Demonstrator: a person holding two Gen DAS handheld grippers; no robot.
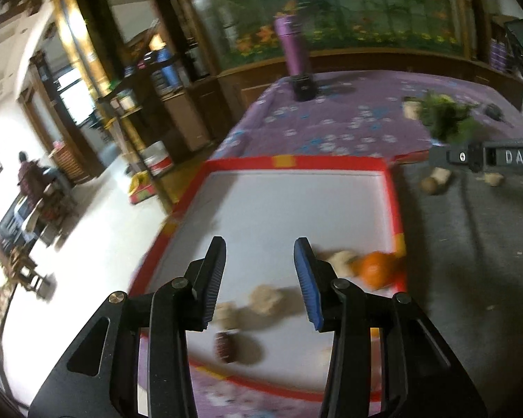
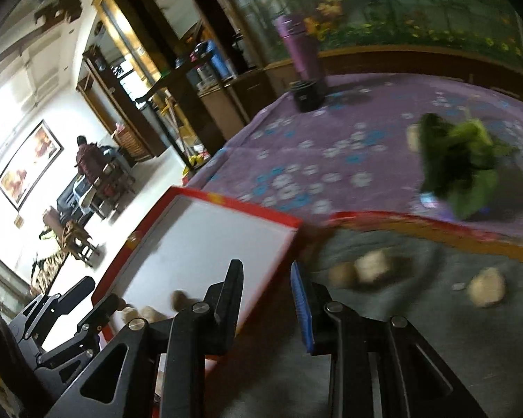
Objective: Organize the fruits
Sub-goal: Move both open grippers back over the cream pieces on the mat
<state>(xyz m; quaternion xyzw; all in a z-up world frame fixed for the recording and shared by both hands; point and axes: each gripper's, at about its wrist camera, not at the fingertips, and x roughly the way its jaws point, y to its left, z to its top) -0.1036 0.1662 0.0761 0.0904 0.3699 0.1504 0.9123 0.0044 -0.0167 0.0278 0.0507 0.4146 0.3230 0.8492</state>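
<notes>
A white tray with a red rim (image 1: pixel 296 162) lies on the table's left end. In it are an orange (image 1: pixel 376 271), several pale beige fruits (image 1: pixel 265 299) and a dark reddish-brown fruit (image 1: pixel 226 346). My left gripper (image 1: pixel 261 278) hovers over the tray's near half, open, with nothing between its fingers. More beige fruits (image 2: pixel 373 266) lie on a grey mat (image 2: pixel 418 313) to the right of the tray. My right gripper (image 2: pixel 266 304) hangs above the tray's right rim (image 2: pixel 289 244) and the mat's edge, its jaws apart and empty.
A bunch of green leaves (image 2: pixel 460 160) rests on the purple flowered cloth (image 2: pixel 331 139) behind the mat. A purple bottle (image 1: pixel 293 45) and a black cup (image 1: pixel 303 87) stand at the far edge. To the left the table drops off to the floor, where a person sits far away.
</notes>
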